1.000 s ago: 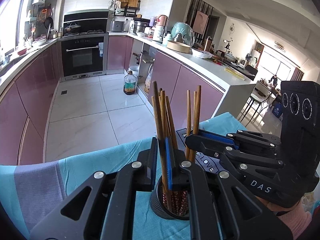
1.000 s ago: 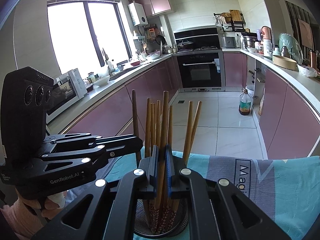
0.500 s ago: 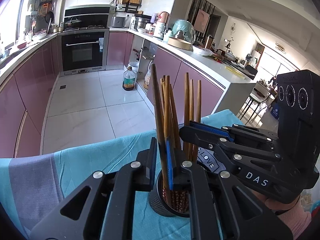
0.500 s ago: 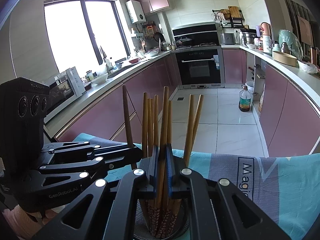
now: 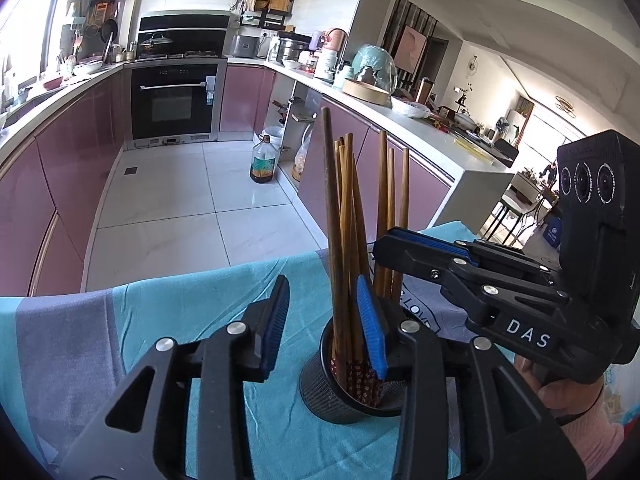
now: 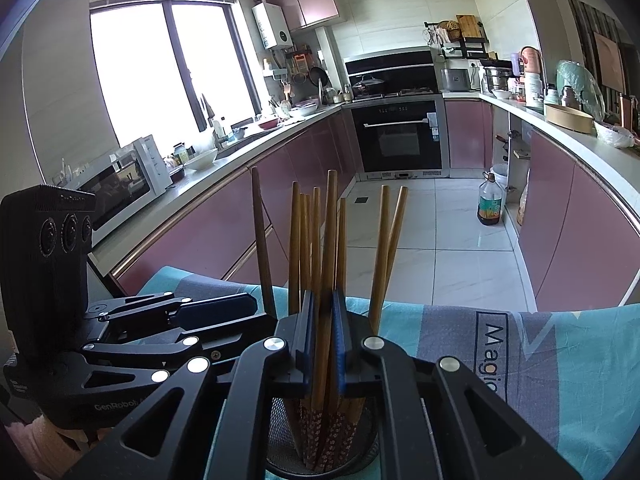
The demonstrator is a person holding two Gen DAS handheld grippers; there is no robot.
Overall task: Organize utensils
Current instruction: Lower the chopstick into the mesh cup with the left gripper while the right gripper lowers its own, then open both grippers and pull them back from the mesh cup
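Wooden chopsticks (image 5: 352, 216) are being stood in a black mesh cup (image 5: 320, 384) on a blue cloth (image 5: 192, 304). One dark chopstick (image 5: 332, 208) is being let go by the left gripper (image 5: 322, 328): its jaws have just been opening, and the stick is standing between the blue pads with a gap on the left side. It looks like it is being dropped into the cup.

One lighter chopstick (image 6: 326, 280) is being squeezed by the right gripper (image 6: 323, 340), with its jaws nearly together.

Each stick is being kept almost straight up, long way up and down. The plain ends are pointing at the ceiling, and the patterned ends are sitting down in the cup.

Next, the right stick probably needs to be let go too, and both grippers need to be lifted away gently so the cup is not tipped.
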